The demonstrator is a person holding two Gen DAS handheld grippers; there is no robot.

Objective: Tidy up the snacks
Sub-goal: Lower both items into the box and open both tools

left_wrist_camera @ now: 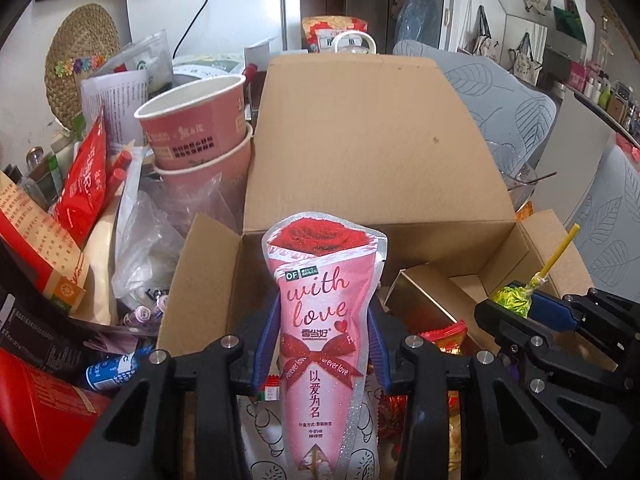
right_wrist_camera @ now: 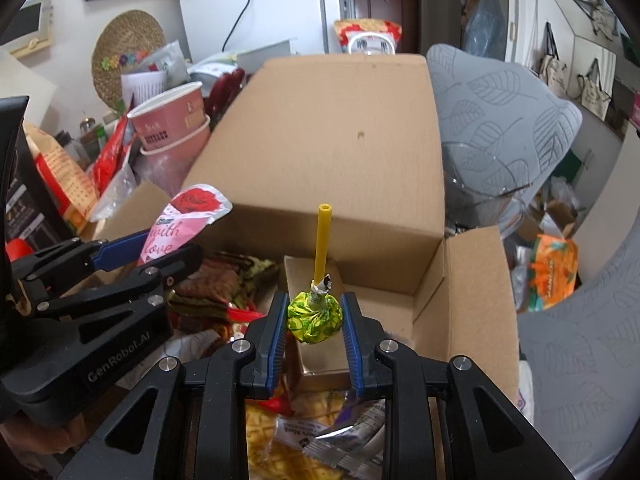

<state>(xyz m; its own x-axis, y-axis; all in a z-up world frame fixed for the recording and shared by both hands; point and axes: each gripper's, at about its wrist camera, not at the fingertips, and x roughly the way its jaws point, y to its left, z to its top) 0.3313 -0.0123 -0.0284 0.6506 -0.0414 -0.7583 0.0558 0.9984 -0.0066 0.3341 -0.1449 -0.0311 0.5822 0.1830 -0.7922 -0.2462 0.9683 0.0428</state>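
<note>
cups [left_wrist_camera: 196, 128] left of box [left_wrist_camera: 360, 140] | carton [right_wrist_camera: 316, 320] inside (rear)

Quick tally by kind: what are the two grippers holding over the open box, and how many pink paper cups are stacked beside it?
Pink rose-print candy packet, in left gripper: 1
Green-wrapped lollipop, in right gripper: 1
Pink paper cups: 2
Total: 4
</note>
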